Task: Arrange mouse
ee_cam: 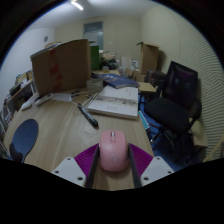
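Observation:
A pink mouse (112,151) sits between my two fingers, its length running along them. My gripper (113,158) is shut on it, and both pink pads press its sides. It is above the near part of the wooden table (65,135); I cannot tell whether it rests on the table or is lifted. A dark blue oval mouse pad (22,138) lies on the table to the left of the fingers.
A black pen-like object (88,116) and a stack of white papers (115,100) lie ahead of the fingers. A large cardboard box (60,65) stands at the far left of the table. A black office chair (175,98) stands to the right of the table.

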Available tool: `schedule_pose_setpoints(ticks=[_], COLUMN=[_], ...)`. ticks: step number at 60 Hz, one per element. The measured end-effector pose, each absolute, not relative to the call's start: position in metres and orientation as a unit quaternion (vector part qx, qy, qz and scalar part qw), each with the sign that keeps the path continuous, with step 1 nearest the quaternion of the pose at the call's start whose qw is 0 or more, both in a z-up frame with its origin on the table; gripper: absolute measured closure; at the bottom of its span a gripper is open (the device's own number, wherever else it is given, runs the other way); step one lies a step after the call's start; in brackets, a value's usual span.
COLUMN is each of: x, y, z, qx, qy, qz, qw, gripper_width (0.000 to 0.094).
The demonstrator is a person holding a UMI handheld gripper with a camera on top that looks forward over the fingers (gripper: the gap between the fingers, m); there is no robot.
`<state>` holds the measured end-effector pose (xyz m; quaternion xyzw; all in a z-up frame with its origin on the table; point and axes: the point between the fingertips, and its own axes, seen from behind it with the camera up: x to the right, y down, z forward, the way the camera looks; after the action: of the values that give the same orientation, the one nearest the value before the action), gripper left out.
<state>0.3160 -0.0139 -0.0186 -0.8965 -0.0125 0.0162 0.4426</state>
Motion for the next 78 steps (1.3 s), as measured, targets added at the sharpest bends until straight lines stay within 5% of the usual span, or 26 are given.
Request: schedule_pose_setpoints(ticks=[22, 28, 37, 43, 48, 64, 78], x=[0.317, 0.312, 0.245, 0.163, 0.096, -0.032, -0.050], y=[-0.014, -0.009, 0.008, 0.019, 0.015, -0.021, -0.031], z=[-0.008, 0.057, 0.200, 0.238, 0.215, 0.034, -0.014], qx=[-0.910, -0.886, -0.825, -0.811, -0.821, -0.897, -0.908], qy=[0.060, 0.070, 0.043, 0.036, 0.026, 0.005, -0.023], qz=[0.015, 0.010, 0.008, 0.027, 0.032, 0.030, 0.001], qw=[0.409, 0.458, 0.563, 0.583, 0.569, 0.442, 0.419], gripper_width=[0.0588, 0.0594, 0.0597, 0.0595, 0.0596, 0.0596, 0.0592])
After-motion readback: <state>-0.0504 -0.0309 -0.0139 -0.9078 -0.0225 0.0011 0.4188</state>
